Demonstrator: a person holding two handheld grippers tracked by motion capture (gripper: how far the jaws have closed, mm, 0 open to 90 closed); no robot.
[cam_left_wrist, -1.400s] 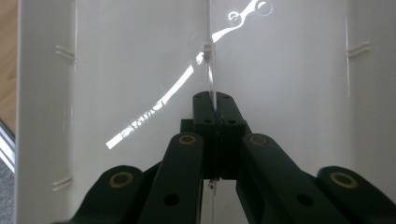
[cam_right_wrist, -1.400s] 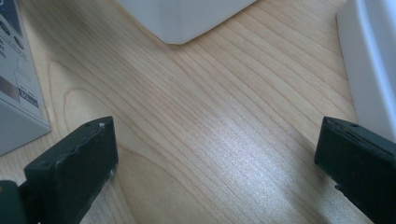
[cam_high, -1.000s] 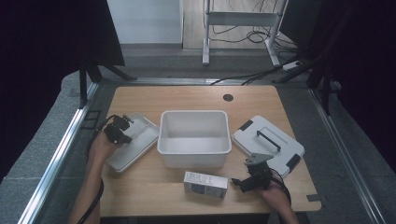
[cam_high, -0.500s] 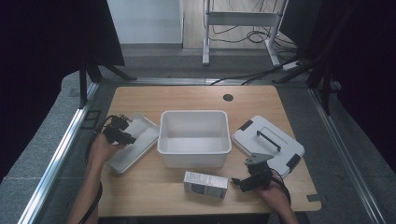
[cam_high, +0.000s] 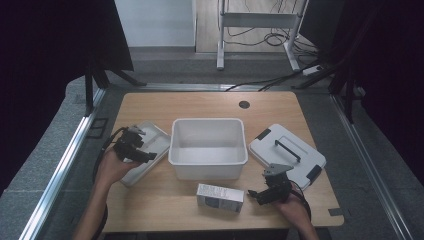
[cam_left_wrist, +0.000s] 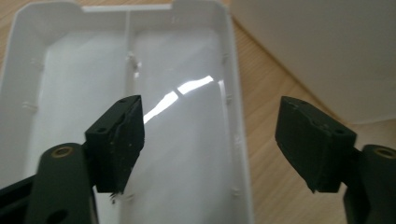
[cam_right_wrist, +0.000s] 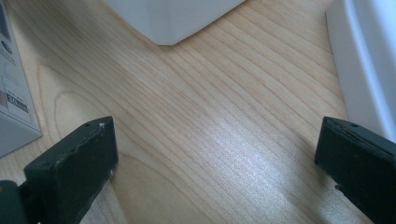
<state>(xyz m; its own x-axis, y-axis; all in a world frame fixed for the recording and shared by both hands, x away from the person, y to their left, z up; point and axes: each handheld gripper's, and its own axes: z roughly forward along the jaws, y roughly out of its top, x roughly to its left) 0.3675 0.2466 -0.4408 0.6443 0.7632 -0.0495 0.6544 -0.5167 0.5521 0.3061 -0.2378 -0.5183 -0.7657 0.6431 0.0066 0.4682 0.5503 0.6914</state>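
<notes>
A white open bin (cam_high: 208, 147) stands mid-table. To its left lies a shallow white divided tray (cam_high: 145, 155) (cam_left_wrist: 140, 93). My left gripper (cam_high: 131, 147) (cam_left_wrist: 210, 140) hovers open just above the tray's right side, its jaws straddling the tray's right rim, with nothing between them. A small grey-white carton (cam_high: 220, 197) (cam_right_wrist: 14, 93) lies in front of the bin. Just right of the carton, my right gripper (cam_high: 267, 189) (cam_right_wrist: 215, 154) is low over bare wood, open and empty. A white lid (cam_high: 287, 152) (cam_right_wrist: 369, 60) with a black handle lies at the right.
The wooden table (cam_high: 165, 205) has a round cable hole (cam_high: 244, 104) at the back. Its front edge is close to both hands. A metal rail (cam_high: 65, 165) runs along the left side. Black curtains and a frame with cables stand behind the table.
The left gripper has drifted slightly down and right over the tray. The right gripper has hardly moved.
</notes>
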